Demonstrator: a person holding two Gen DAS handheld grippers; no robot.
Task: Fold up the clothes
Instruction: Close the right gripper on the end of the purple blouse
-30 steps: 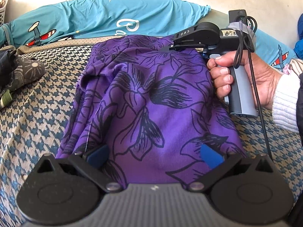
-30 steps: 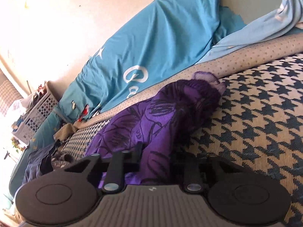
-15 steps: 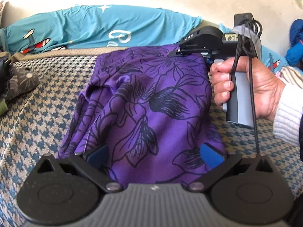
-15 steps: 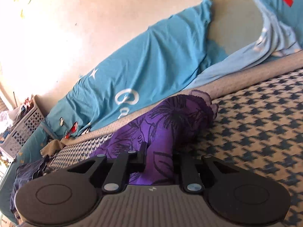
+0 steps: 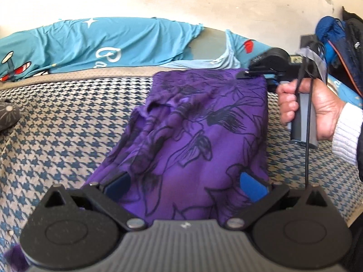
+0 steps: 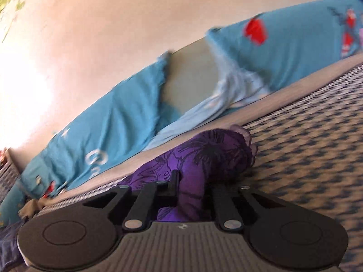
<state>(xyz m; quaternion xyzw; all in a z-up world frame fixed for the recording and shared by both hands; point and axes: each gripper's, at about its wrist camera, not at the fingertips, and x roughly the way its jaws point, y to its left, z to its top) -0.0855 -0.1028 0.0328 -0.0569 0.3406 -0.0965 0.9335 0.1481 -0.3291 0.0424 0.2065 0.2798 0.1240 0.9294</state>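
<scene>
A purple garment with black flower print (image 5: pixel 204 124) lies stretched lengthwise on the houndstooth bed cover (image 5: pixel 68 124). My left gripper (image 5: pixel 185 181) sits at its near end, blue pads (image 5: pixel 251 181) wide apart, with the cloth lying loosely between them. At the far right corner, my right gripper (image 5: pixel 246 74), held by a hand (image 5: pixel 322 113), pinches the fabric. In the right wrist view the jaws of the right gripper (image 6: pixel 191 181) are closing tight on a fold of the purple garment (image 6: pixel 215 154), which bunches ahead of them.
A turquoise printed sheet (image 5: pixel 102 43) covers the raised back of the bed along the wall. A dark bundle (image 5: pixel 6 115) lies at the left edge. Blue and black clothing (image 5: pixel 335 36) hangs at the far right. Bare houndstooth cover (image 6: pixel 306 147) spreads right of the garment.
The right gripper has carried the garment's far corner rightwards and upward, pulling the cloth straighter and narrower. Its jaws have drawn closer together on the fabric. The left gripper rose slightly.
</scene>
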